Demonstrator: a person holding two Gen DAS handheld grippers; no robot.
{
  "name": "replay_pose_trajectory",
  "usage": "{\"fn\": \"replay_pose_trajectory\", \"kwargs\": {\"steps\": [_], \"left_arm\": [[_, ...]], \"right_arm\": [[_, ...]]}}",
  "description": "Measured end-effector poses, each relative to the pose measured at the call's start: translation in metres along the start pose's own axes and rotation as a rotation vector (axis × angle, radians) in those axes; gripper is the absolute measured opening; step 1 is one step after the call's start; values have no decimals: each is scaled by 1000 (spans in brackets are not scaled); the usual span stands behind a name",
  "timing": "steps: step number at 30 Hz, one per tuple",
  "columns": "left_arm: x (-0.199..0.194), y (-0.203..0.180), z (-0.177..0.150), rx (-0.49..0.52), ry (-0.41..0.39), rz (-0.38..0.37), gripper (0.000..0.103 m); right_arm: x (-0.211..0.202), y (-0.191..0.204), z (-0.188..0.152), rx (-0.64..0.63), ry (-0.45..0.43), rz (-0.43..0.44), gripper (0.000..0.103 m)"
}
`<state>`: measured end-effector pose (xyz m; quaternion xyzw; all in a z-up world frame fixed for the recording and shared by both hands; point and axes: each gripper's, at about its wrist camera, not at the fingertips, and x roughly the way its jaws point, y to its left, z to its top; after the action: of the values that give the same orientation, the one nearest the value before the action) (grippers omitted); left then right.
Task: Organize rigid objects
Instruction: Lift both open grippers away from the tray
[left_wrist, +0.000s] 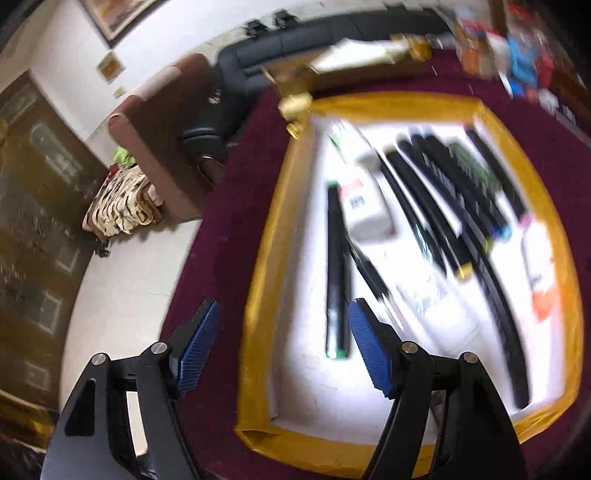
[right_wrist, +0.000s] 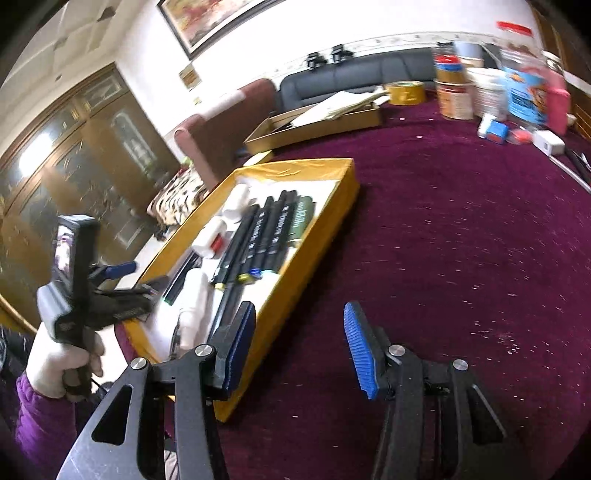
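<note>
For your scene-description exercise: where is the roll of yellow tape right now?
In the right wrist view, the roll of yellow tape lies at the far end of the purple table, between the flat cardboard tray and the tubs.

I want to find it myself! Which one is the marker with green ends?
Look in the yellow tray on the purple cloth. On its left side lies a black marker, apart from the packed row. Only it has green tips at both ends.

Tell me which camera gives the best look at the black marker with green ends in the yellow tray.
Left wrist view: the black marker with green ends lies fully visible along its length near the tray's left wall. In the right wrist view only a short stretch of it with one green tip shows, partly hidden by the left gripper.
</note>
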<state>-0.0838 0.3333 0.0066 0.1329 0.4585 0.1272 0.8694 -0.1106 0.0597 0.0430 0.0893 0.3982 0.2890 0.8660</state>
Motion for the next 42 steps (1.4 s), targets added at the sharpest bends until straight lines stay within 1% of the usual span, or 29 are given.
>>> {"fn": "replay_pose_trajectory", "kwargs": {"steps": [1, 2, 3, 4, 6, 8, 11, 13, 15, 16, 17, 19, 20, 22, 24, 26, 28, 29, 30, 32, 33, 34, 35, 36, 38, 39, 41, 42], "left_arm": [[3, -8, -1, 27, 9, -4, 72], [4, -17, -2, 67, -1, 32, 73], [3, -20, -2, 81, -13, 43, 73], [0, -18, -2, 72, -22, 33, 73], [-11, -5, -3, 6, -58, -26, 73], [-24, 12, -10, -65, -96, -68, 73], [-43, 33, -28, -173, -155, -139, 73], [-53, 43, -44, -234, -185, -179, 74], [-59, 55, -60, -306, -201, -221, 75], [-60, 60, -67, -335, -204, -237, 75], [-61, 62, -75, -364, -203, -257, 75], [-59, 67, -82, -391, -203, -289, 75], [-58, 70, -85, -400, -210, -300, 75], [-56, 72, -89, -409, -225, -307, 75], [-55, 76, -92, -423, -240, -315, 75], [-55, 79, -95, -435, -248, -312, 75], [-54, 80, -97, -443, -251, -298, 75], [-54, 79, -97, -444, -248, -286, 75], [-55, 78, -98, -445, -248, -278, 75], [-60, 75, -98, -443, -252, -263, 75], [-62, 72, -98, -437, -257, -261, 75], [-65, 69, -97, -427, -261, -258, 75], [-67, 66, -97, -420, -265, -257, 75], [-69, 61, -95, -409, -270, -258, 75], [-76, 52, -90, -387, -286, -262, 75], [-80, 47, -87, -378, -298, -265, 75], [-95, 39, -80, -360, -349, -271, 75], [-103, 36, -79, -359, -381, -265, 75]], "right_arm": [[1, 4, -1, -11, 2, -7, 45], [2, 7, -1, -18, 3, -17, 45], [2, 9, -2, -24, 4, -25, 45], [1, 10, -2, -27, 6, -27, 45], [1, 17, 3, -33, 17, -5, 45], [3, 30, 10, -57, 38, 40, 45], [25, 58, 21, -106, 131, 148, 46], [40, 70, 25, -121, 182, 159, 46], [61, 78, 29, -102, 258, 177, 46], [72, 80, 30, -84, 296, 170, 46], [79, 82, 28, -78, 315, 142, 46], [97, 82, 27, -62, 358, 2, 46], [106, 79, 25, -33, 388, -28, 46], [108, 79, 27, -17, 388, -9, 45], [104, 86, 27, -24, 366, 2, 45], [102, 100, 28, -60, 339, 23, 45], [107, 115, 24, -115, 341, 17, 46], [112, 126, 19, -169, 342, -18, 46], [115, 132, 14, -219, 337, -71, 46], [119, 142, 7, -328, 295, -205, 47], [121, 143, 5, -361, 277, -257, 48], [120, 141, 5, -358, 273, -268, 48], [116, 135, 7, -326, 269, -245, 48], [107, 128, 12, -278, 253, -192, 48], [80, 116, 19, -222, 184, -122, 48], [63, 111, 22, -213, 124, -113, 48], [32, 104, 23, -212, 0, -119, 48], [12, 100, 22, -214, -82, -138, 50]]}}
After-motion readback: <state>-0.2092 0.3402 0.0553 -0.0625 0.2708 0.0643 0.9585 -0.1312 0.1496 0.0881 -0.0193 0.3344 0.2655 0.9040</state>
